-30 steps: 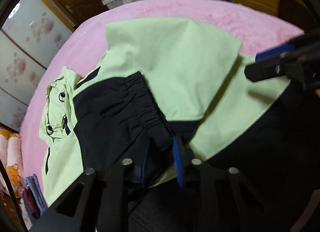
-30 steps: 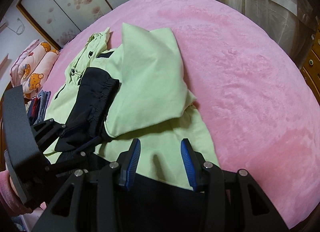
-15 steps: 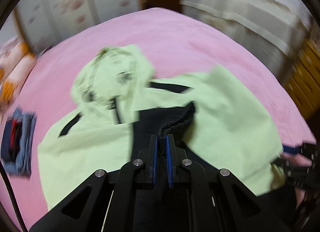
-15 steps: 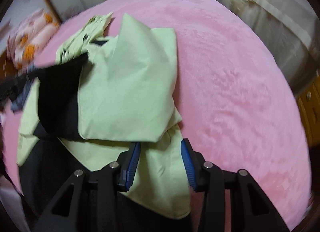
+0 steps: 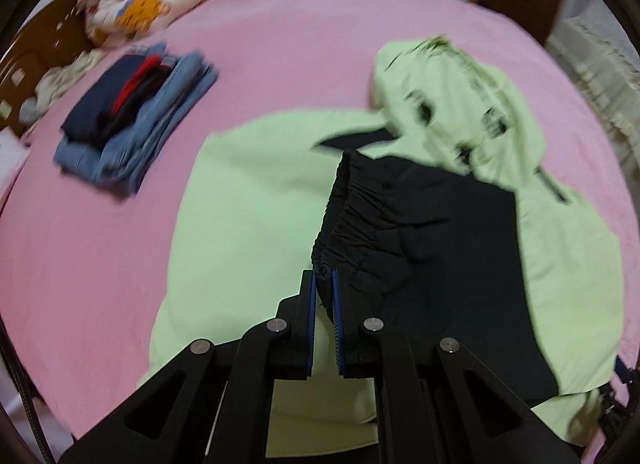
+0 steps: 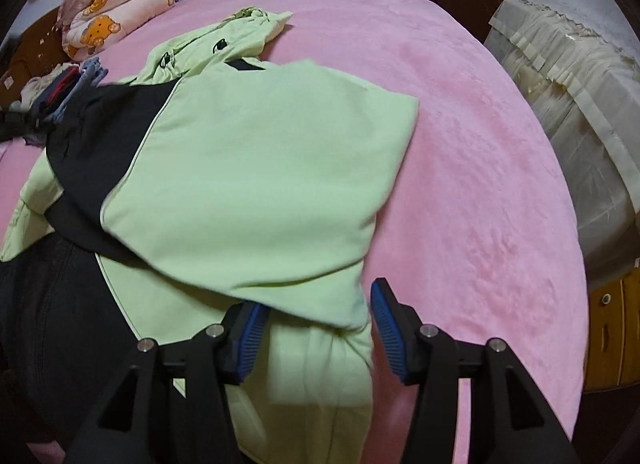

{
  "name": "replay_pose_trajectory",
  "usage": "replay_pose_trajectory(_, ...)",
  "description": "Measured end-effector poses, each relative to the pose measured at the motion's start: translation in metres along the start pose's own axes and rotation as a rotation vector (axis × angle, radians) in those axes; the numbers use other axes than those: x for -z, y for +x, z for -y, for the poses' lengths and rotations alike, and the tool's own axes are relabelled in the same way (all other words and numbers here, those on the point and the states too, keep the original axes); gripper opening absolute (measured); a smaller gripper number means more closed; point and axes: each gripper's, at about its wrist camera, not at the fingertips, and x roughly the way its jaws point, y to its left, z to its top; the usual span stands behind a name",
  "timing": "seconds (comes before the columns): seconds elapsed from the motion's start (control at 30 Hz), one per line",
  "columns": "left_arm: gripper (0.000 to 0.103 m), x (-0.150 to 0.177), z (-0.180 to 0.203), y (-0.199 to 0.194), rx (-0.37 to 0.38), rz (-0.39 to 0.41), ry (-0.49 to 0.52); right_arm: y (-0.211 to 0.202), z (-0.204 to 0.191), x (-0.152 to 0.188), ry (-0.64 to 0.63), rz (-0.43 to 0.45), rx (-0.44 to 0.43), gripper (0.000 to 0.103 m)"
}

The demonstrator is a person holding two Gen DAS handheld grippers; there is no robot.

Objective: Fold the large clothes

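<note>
My left gripper (image 5: 324, 284) is covering the pinched edge of the black cuff (image 5: 344, 220), so its grip depth is staying unclear. Motion is smearing the hood (image 5: 460, 104) ahead and the folded stack (image 5: 132, 120) ahead-left. My right gripper (image 6: 316, 316) is hiding the jacket (image 6: 256, 184) hem beneath it.

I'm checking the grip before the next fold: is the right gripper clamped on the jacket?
No, the right gripper has its blue pads spread wide, with the green jacket lying loose between them.
</note>
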Motion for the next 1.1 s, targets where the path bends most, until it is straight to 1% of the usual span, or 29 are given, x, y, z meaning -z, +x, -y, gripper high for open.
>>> replay_pose_trajectory(0.1,0.006,0.014,-0.007,0.014,-0.039,-0.027,-0.003,0.004,0.002,-0.001,0.031,-0.010,-0.021,0.051)
replay_pose_trajectory(0.13,0.006,0.022,-0.008,0.017,-0.052,-0.035,0.000,0.003,0.003,0.000,0.035,-0.009,-0.025,0.050)
replay_pose_trajectory(0.17,0.007,0.024,-0.008,0.020,-0.069,-0.043,0.001,0.003,0.003,0.000,0.038,-0.001,-0.032,0.039)
replay_pose_trajectory(0.2,0.007,0.025,-0.007,0.025,-0.085,-0.053,0.003,0.000,0.005,0.002,0.048,0.022,-0.047,0.032)
replay_pose_trajectory(0.23,0.007,0.025,-0.005,0.027,-0.091,-0.062,0.003,-0.001,0.008,0.003,0.063,0.027,-0.050,0.022)
replay_pose_trajectory(0.27,0.007,0.025,-0.006,0.029,-0.096,-0.064,0.000,0.000,0.015,0.004,0.098,0.018,-0.074,0.018)
replay_pose_trajectory(0.3,0.007,0.025,-0.005,0.030,-0.093,-0.065,-0.003,0.002,0.020,0.005,0.135,0.009,-0.108,0.017)
replay_pose_trajectory(0.33,0.007,0.023,-0.005,0.032,-0.092,-0.069,-0.005,0.003,0.026,0.006,0.170,0.005,-0.133,0.013)
replay_pose_trajectory(0.4,0.008,0.022,-0.003,0.036,-0.110,-0.098,-0.002,0.007,0.032,0.009,0.206,-0.002,-0.145,0.012)
replay_pose_trajectory(0.43,0.008,0.021,-0.002,0.040,-0.135,-0.117,0.006,0.010,0.033,0.010,0.221,-0.006,-0.139,0.012)
replay_pose_trajectory(0.47,0.005,0.021,-0.001,0.043,-0.174,-0.130,0.016,0.013,0.033,0.012,0.251,-0.019,-0.137,0.013)
replay_pose_trajectory(0.5,0.005,0.021,-0.001,0.046,-0.227,-0.139,0.029,0.017,0.037,0.013,0.312,-0.044,-0.137,0.013)
replay_pose_trajectory(0.53,0.005,0.021,-0.003,0.048,-0.282,-0.152,0.039,0.018,0.041,0.015,0.357,-0.053,-0.142,0.014)
replay_pose_trajectory(0.57,0.005,0.022,-0.007,0.049,-0.309,-0.163,0.039,0.017,0.044,0.016,0.402,-0.059,-0.149,0.018)
replay_pose_trajectory(0.6,0.005,0.022,-0.013,0.045,-0.283,-0.155,0.020,0.014,0.048,0.017,0.457,-0.073,-0.140,0.020)
replay_pose_trajectory(0.63,0.005,0.023,-0.019,0.039,-0.233,-0.146,-0.010,0.011,0.048,0.016,0.473,-0.082,-0.130,0.021)
replay_pose_trajectory(0.7,0.007,0.025,-0.026,0.025,-0.166,-0.146,-0.040,-0.002,0.042,0.011,0.454,-0.085,-0.095,0.022)
replay_pose_trajectory(0.73,0.007,0.025,-0.027,0.020,-0.144,-0.147,-0.036,-0.008,0.039,0.009,0.437,-0.081,-0.082,0.024)
replay_pose_trajectory(0.83,0.008,0.028,-0.016,0.000,-0.075,-0.144,0.004,-0.032,0.024,0.001,0.364,-0.062,-0.030,0.024)
replay_pose_trajectory(0.93,0.008,0.033,0.010,-0.017,0.066,-0.157,0.040,-0.054,0.009,-0.008,0.310,-0.006,-0.006,0.024)
replay_pose_trajectory(1.0,0.008,0.037,0.036,-0.022,0.129,-0.175,0.087,-0.067,-0.002,-0.015,0.298,0.049,-0.029,0.024)
replay_pose_trajectory(1.03,0.008,0.039,0.051,-0.023,0.177,-0.183,0.116,-0.069,-0.007,-0.020,0.298,0.069,-0.049,0.024)
replay_pose_trajectory(1.07,0.008,0.041,0.062,-0.023,0.214,-0.188,0.134,-0.070,-0.012,-0.023,0.304,0.083,-0.085,0.024)
replay_pose_trajectory(1.1,0.008,0.043,0.078,-0.020,0.260,-0.199,0.154,-0.066,-0.021,-0.028,0.320,0.084,-0.167,0.023)
